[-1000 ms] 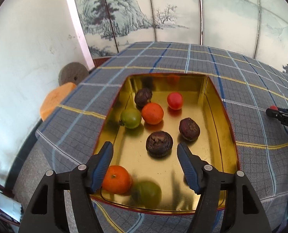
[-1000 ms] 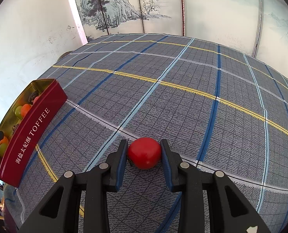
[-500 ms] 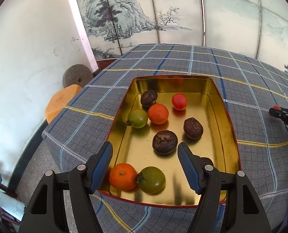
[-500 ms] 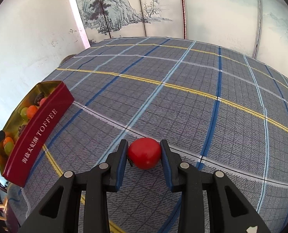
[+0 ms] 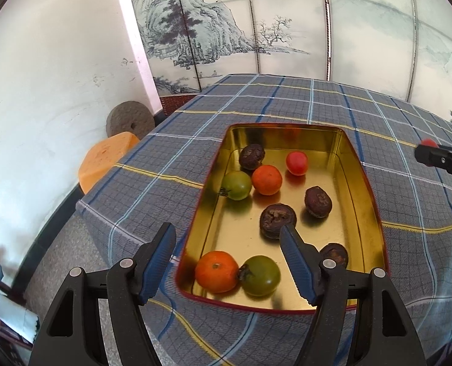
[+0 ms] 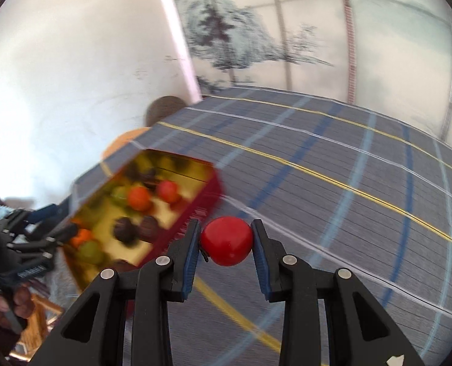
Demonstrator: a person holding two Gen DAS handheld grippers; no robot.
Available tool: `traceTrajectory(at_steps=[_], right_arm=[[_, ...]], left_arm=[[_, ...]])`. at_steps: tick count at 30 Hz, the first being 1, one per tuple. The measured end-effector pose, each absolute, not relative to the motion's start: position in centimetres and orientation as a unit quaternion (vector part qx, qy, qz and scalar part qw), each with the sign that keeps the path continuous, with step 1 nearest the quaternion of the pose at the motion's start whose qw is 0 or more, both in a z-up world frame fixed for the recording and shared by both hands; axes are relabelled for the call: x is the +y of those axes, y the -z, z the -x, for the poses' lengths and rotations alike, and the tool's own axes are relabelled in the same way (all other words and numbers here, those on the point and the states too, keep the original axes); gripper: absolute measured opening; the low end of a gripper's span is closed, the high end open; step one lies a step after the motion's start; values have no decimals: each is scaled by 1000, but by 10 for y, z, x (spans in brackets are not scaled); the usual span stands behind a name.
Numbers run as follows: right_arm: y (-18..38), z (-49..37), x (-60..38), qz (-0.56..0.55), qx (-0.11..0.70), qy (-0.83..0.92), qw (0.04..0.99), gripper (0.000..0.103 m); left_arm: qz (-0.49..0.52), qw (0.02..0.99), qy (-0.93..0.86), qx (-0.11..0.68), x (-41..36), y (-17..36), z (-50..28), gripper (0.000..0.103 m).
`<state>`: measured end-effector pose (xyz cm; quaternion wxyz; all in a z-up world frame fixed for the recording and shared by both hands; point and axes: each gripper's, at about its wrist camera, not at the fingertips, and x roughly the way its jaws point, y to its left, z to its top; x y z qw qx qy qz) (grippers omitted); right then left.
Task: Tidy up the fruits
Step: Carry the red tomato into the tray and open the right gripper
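A gold-lined red tin (image 5: 363, 183) sits on the plaid cloth and holds several fruits: oranges (image 5: 266, 180), green tomatoes (image 5: 261, 275), a red tomato (image 5: 296, 163) and dark wrinkled fruits (image 5: 277, 220). My left gripper (image 5: 227, 267) is open and empty above the tin's near end. My right gripper (image 6: 226, 245) is shut on a red tomato (image 6: 227, 241), held in the air just right of the tin (image 6: 192, 213). That gripper also shows at the right edge of the left wrist view (image 5: 439, 160).
The plaid tablecloth (image 5: 165, 189) covers the table and drops off at its left edge. An orange stool (image 5: 107, 158) and a grey stone disc (image 5: 130, 119) stand by the white wall on the left. A painted screen (image 5: 256, 24) stands behind.
My right gripper has lifted the red tomato off the cloth and swung left toward the tin; its view is blurred. My left gripper has drawn back from the tin.
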<state>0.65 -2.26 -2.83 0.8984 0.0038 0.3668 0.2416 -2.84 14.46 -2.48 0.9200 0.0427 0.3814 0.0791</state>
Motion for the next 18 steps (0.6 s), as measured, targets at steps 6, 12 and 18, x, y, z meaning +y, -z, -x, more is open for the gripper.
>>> traceTrajectory(at_steps=[6,12,18], right_arm=[[20,-5,31,5,366,-303,880,31],[29,-11,78,19,375,-332,865,31],[41,-21,98,32,385,-340,857,31]], left_arm=[[-47,925,-80,369,152,20,37,72],[-40,934,-86,344,161,9,45,83],[-35,944,-110,309,176,-5,54,94]])
